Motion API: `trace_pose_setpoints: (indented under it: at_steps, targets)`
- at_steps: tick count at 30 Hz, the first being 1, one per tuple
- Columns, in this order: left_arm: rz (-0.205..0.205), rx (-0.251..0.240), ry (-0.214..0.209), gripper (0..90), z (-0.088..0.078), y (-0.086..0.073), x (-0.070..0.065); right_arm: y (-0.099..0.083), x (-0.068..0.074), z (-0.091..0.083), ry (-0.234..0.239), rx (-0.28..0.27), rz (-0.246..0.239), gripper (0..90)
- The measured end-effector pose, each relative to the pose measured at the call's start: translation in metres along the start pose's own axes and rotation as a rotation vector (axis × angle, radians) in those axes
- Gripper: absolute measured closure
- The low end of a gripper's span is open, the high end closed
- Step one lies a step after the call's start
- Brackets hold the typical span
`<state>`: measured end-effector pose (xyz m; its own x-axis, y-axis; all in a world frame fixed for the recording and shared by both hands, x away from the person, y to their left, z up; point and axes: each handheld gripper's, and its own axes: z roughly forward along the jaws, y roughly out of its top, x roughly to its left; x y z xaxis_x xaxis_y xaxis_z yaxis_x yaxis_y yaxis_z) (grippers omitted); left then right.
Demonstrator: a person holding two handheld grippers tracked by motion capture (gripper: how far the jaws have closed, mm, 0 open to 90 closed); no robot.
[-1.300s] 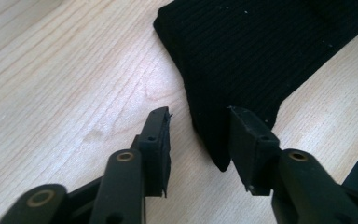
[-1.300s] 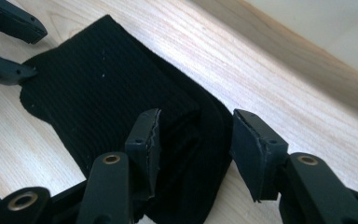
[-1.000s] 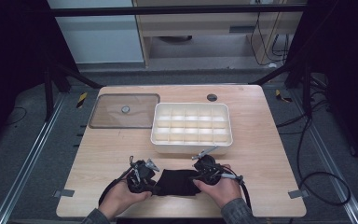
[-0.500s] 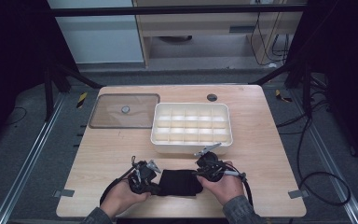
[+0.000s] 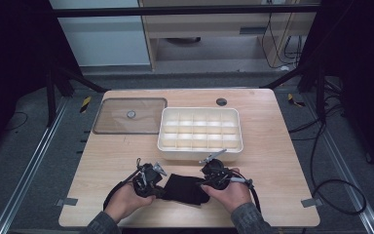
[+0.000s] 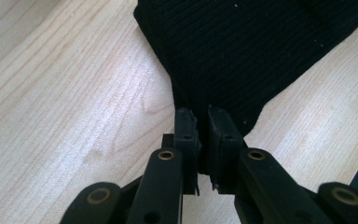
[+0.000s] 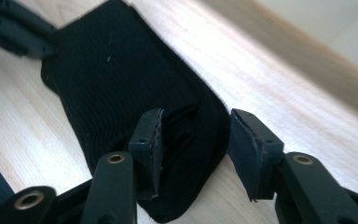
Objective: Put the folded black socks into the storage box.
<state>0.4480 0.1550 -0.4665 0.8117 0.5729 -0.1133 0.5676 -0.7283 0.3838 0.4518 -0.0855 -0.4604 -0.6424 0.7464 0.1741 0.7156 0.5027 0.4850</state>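
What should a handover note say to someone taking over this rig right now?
Left gripper: shut on the black cloth's edge.
Right gripper: jaws apart around the cloth's other end, not pinching; they have just been opening.
Cloth lies flat on the table, near edge, in front of the white compartment tray. Clear lid sits left of the tray.
Done: left end gripped. Left: probably grip the right end, then fold or lift.
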Motion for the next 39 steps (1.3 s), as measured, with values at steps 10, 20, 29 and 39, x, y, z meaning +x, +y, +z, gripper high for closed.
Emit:
trace_pose_setpoints:
  at_steps: [10, 20, 29, 39]
  targets:
    - [-0.009, -0.005, 0.003, 82.8, -0.001, 0.000, 0.003, -0.003, 0.003, 0.006, 0.023, 0.035, -0.017, 72.0]
    - [-0.013, -0.029, -0.003, 83.0, -0.008, -0.001, 0.007, -0.004, 0.007, 0.005, 0.039, 0.037, -0.028, 79.1]
    - [0.014, -0.059, 0.018, 83.0, -0.029, 0.006, 0.002, -0.002, 0.014, 0.006, 0.047, 0.020, -0.043, 79.9]
    - [0.034, -0.055, 0.043, 83.0, -0.040, 0.007, 0.004, 0.004, 0.029, 0.013, 0.061, 0.003, -0.055, 80.0]
